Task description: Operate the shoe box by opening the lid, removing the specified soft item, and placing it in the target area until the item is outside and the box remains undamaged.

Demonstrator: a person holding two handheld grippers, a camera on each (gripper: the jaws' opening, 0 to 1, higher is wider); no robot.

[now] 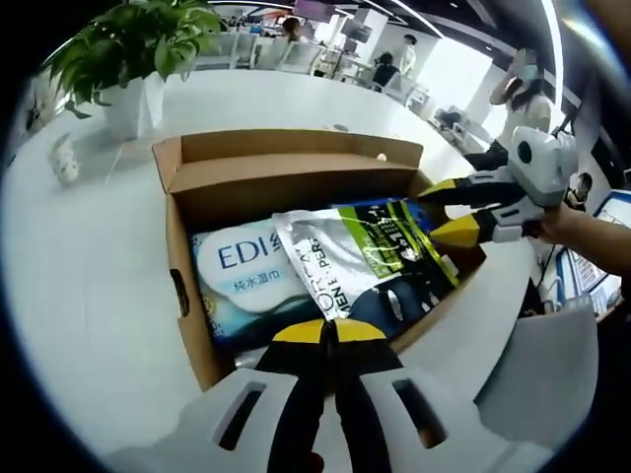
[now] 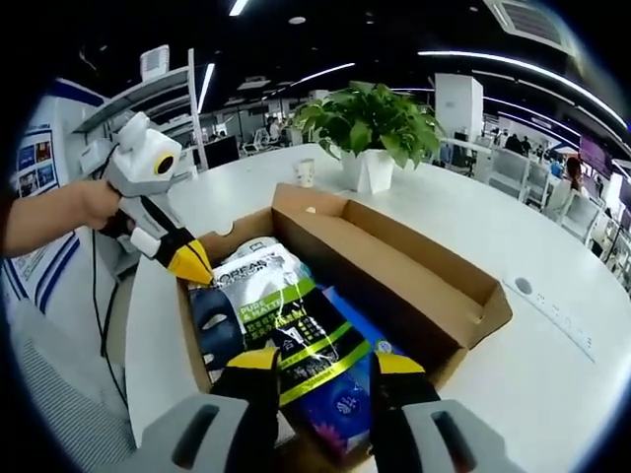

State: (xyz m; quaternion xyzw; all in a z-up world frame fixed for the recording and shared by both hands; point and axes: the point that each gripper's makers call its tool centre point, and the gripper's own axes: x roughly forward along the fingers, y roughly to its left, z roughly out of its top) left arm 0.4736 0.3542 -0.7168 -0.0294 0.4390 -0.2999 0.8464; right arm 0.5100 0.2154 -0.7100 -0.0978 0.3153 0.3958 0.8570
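1. white office table (image 1: 89,296) carries an open cardboard shoe box (image 1: 187,296), with a potted plant (image 1: 133,49) far left. left gripper (image 1: 329,333) sits near the box, jaws closed together, holding nothing. right gripper (image 1: 455,212) comes in from the right, jaws parted over a green-striped soft pouch (image 1: 370,256) lying inside on a blue wipes pack (image 1: 246,276).
2. right gripper view: its own jaws stand wide apart and empty above the pouch; left gripper's tip is at the box's left edge.

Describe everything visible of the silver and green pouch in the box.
The pouch is glossy soft packaging, silver-white at one end, dark with green bands and white lettering at the other. It lies flat in the open cardboard box, overlapping a blue wipes pack. The right gripper is open above it.
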